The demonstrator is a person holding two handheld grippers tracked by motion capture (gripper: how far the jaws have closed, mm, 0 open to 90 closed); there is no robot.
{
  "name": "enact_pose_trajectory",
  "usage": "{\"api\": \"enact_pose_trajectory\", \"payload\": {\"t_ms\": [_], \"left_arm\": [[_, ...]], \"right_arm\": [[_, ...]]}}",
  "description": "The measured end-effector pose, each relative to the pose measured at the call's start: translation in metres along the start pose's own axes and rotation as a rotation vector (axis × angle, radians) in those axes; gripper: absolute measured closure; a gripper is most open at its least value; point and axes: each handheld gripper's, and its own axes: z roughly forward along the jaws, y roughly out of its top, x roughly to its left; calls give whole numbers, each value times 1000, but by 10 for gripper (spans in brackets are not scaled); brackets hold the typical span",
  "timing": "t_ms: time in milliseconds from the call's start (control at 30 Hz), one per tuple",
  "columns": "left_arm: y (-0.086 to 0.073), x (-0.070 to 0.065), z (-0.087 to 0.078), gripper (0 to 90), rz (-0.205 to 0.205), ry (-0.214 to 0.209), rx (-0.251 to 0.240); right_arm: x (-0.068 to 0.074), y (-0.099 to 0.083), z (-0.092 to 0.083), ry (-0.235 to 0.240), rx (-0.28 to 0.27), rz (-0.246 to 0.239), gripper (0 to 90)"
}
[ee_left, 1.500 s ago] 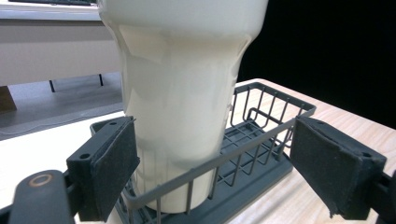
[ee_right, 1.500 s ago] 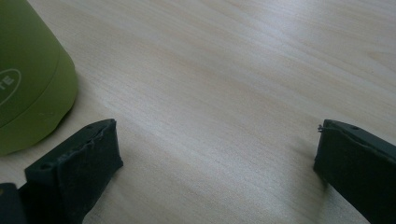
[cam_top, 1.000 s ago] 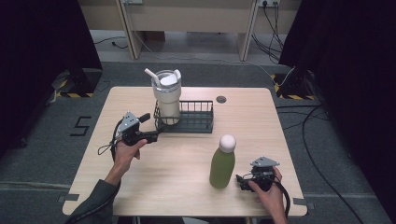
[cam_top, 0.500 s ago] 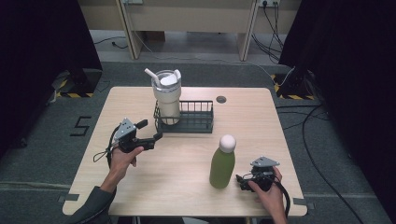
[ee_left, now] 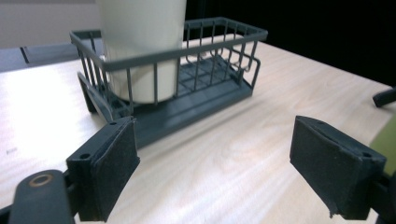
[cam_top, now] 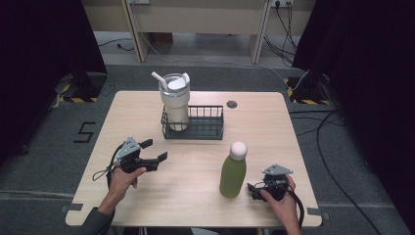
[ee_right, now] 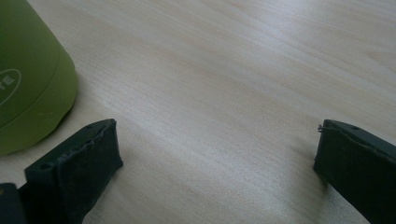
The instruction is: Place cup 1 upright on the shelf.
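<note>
Green bottle [cam_top: 232, 175] stands just left of the right tool [cam_top: 255, 188].

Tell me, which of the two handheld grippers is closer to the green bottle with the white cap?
The right gripper: it sits just beside the green bottle with the white cap, near its base. The left gripper is well off across the table, toward the dark wire basket.

Open tongs [ee_left: 215, 172] facing wire basket [ee_left: 205, 88]

The left gripper view cuts off the tumbler [ee_left: 140, 46] above the basket [ee_left: 210, 88]; the right one crops the green bottle [ee_right: 28, 79]
</note>
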Motion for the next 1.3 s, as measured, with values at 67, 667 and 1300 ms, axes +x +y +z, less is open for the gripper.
{"api": "enact_pose_trajectory", "payload": {"t_ms": [67, 667, 1300], "left_arm": [[-4, -1, -4, 146, 6, -1, 14], [-33, -5, -23, 147, 66, 10, 157], [-46, -16, -29, 147, 108, 20, 303]], "right_arm": [[0, 0, 0, 0, 1, 3, 5], [0, 0, 0, 0, 0, 0, 5], [0, 0, 0, -2, -1, -5, 7]]}}
